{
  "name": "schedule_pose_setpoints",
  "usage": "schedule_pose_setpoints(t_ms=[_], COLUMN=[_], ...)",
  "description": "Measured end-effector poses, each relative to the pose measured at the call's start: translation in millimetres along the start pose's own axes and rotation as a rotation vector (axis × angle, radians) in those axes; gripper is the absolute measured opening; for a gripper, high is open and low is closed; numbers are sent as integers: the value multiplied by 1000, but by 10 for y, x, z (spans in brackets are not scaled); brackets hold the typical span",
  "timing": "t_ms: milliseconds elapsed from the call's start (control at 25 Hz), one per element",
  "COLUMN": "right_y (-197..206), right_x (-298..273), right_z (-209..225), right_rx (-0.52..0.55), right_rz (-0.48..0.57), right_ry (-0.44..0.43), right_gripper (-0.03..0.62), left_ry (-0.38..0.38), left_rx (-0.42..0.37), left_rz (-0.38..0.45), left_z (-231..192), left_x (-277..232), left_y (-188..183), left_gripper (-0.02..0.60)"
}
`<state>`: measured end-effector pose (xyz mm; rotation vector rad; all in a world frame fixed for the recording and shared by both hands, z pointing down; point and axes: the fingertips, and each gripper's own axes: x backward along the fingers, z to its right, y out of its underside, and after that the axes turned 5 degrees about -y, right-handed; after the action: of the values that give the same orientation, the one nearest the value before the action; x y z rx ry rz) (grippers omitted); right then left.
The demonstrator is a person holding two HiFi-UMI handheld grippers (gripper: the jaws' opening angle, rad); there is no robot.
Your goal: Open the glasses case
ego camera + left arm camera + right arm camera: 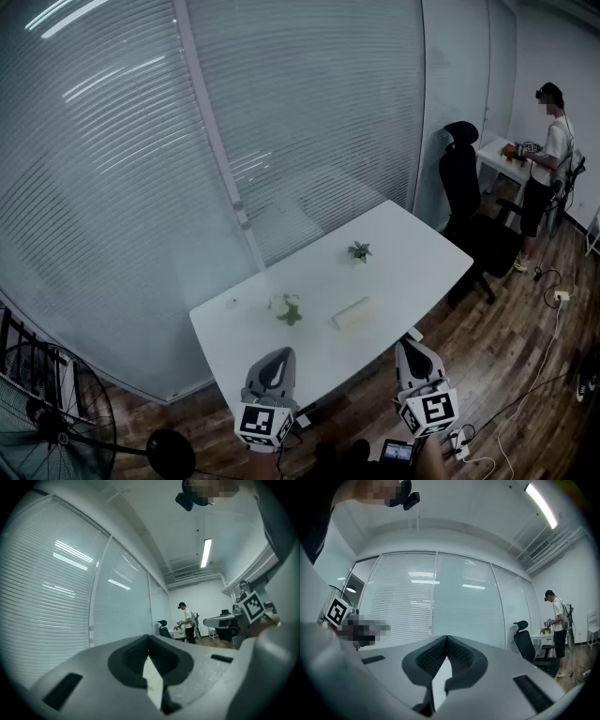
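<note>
- My left gripper [149, 641] has its jaws closed. In the left gripper view the dark pads meet at the tips and hold nothing.
- My right gripper [446, 641] is the same. In the right gripper view its pads are pressed together at the tips and it grips nothing.
- In the head view both grippers are at the bottom of the picture, side by side and pointing away from me. The left gripper [278, 357] is just over the near edge of the table [412, 246], and the right gripper [411, 348] is just beside the near corner.
- Each gripper has a cube with square markers on the end toward me.
- The glasses case [352, 313] lies flat on the table, closed. It is pale and long, near the front edge, ahead of the grippers and a little closer to the right one. Neither gripper touches it.
- Just to the left of the case is a small green plant [287, 310]. A second small plant [360, 250] stands further back, near the middle of the table.
- Behind the table is a glass wall with white blinds [281, 112].
- A black office chair [462, 173] stands past the far end of the table, and a person [548, 155] stands at a desk [497, 159] in the far corner.
- A black fan [52, 417] is on the floor at the lower left.
</note>
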<state>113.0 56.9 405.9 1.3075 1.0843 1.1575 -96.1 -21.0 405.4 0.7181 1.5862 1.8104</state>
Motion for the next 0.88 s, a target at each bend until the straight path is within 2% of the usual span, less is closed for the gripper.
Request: schedule_pose_setpoints(t_ms=[160,360,560,760,880], right_y=[-59,-92,-93,-19,15], right_x=[-61,-67,15,186,248], right_z=[64,111,166,327,489], right_rx=[7,10,6,-4,-25], right_rz=[14,23,30,37,40], right_ry=[-15,-32,-57,-38,-24], right_gripper=[15,15,16,15,16], left_ry=[-43,-37,-35,-117,-139], left_rx=[-6,3,-25,-48,-63], left_rz=[5,4,-18,-2,-5], left_z=[-20,37,174,213,263], left_x=[-43,-89,-122,-98,-137], left_y=[-45,-67,-63,-91,-131], left_gripper=[0,0,0,0,0])
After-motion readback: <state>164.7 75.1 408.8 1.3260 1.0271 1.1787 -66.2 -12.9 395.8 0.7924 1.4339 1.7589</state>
